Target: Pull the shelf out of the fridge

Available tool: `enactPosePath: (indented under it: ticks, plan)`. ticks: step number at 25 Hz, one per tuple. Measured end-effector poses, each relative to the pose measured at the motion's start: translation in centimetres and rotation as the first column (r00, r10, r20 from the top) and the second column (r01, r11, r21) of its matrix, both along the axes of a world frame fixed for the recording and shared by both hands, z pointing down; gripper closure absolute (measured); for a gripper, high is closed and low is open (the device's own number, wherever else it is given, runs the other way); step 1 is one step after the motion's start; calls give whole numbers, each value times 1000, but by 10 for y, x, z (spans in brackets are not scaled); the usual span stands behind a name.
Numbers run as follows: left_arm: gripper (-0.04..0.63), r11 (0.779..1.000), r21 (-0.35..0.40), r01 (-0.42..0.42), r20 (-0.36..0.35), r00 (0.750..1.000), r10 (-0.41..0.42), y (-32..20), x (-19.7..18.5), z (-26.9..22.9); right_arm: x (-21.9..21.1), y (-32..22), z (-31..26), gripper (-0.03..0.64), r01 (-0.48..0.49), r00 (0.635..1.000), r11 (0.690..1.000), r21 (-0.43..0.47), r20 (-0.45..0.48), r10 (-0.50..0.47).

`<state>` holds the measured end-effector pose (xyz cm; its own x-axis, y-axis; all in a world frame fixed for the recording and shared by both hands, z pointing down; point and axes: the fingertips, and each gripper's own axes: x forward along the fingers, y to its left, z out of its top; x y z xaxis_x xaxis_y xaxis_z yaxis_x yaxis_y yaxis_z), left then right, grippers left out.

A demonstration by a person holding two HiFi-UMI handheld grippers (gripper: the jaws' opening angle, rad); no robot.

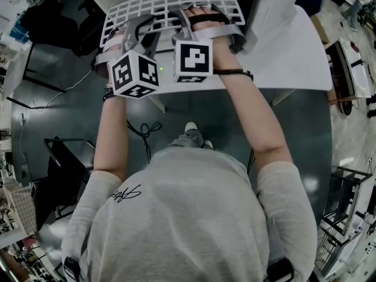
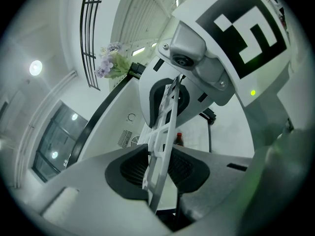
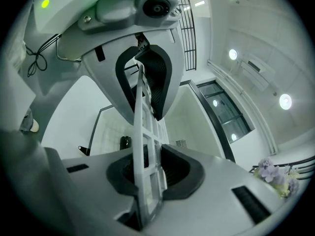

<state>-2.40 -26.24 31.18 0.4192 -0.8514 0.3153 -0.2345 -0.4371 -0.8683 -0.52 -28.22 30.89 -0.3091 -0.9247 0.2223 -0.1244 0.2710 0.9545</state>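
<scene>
Closest to the camera, the left forearm (image 1: 111, 137) and right forearm (image 1: 255, 119) stretch forward side by side. Farther out, the left gripper (image 1: 136, 28) and right gripper (image 1: 202, 17) each clamp the near edge of the white grid shelf (image 1: 155, 4), which lies flat ahead.

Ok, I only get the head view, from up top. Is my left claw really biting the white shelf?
Observer: Yes. In the left gripper view the shelf stands edge-on between the left claw and its dark ribbed pads, which press on it.
Operator: And the other one?
Observer: The right claw pinches the shelf between its pads too.
Operator: Anything else I can't see?
Observer: There are purple flowers past the shelf, at the upper left of the left gripper view.
</scene>
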Motion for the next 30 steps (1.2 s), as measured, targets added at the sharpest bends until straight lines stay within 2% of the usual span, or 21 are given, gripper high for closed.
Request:
enactPosePath:
  ticks: [7, 10, 13, 23, 30]
  plan:
    - [505, 1000, 28, -5, 4, 1000, 5, 7, -1, -1, -2, 8, -1, 560, 25, 1000, 999, 36, -8, -24]
    - [537, 999, 46, -18, 61, 998, 15, 13, 0, -1, -3, 13, 4, 571, 31, 999, 999, 20, -26, -31]
    - [540, 998, 56, -20, 96, 995, 15, 17, 2, 3, -1, 17, 11, 578, 29, 1000, 1000, 10, -10, -29]
    - [540, 999, 35, -36, 32, 999, 35, 38, 8, 13, 6, 38, 19, 577, 31, 998, 999, -12, -60, -32]
    - [540, 999, 16, -34, 29, 999, 34, 49, 12, 27, 5, 53, 36, 577, 61, 998, 996, -68, -17, -62]
